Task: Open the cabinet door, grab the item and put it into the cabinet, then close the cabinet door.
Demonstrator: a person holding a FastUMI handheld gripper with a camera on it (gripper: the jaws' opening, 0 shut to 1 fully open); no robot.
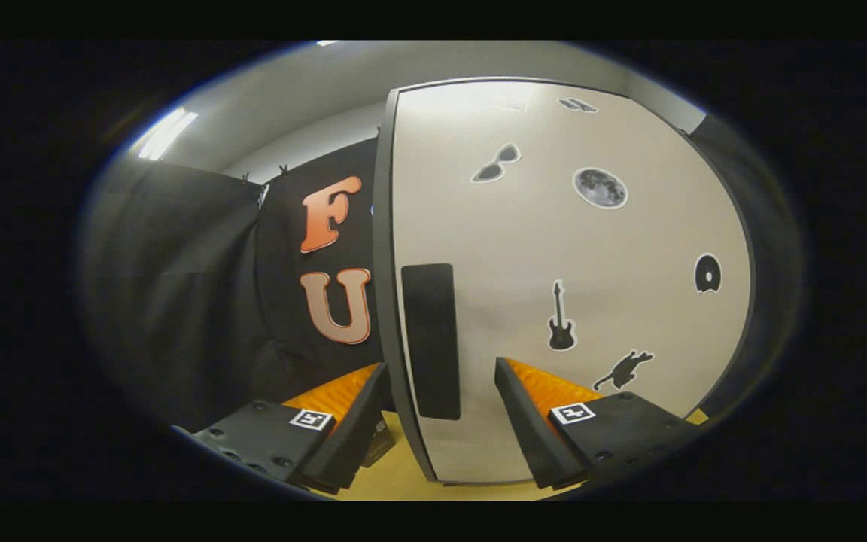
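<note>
The cabinet door (554,248) is a tall white panel with several black stickers on it, standing close in front of me. A black upright handle (430,339) sits by its left edge (384,248), which shows as a dark grey strip. My gripper (441,366) is open. The handle and the door's left edge lie between the two fingers: the left finger (362,406) is out past the edge, the right finger (524,406) is in front of the door's face. Neither finger visibly presses on the handle. I cannot tell whether the door is fully closed or slightly ajar.
The cabinet stands on a light wooden tabletop (396,482), which shows below the fingers. The booth's black cloth wall (200,301) hangs to the left of the cabinet, with a pale ceiling (313,98) above it.
</note>
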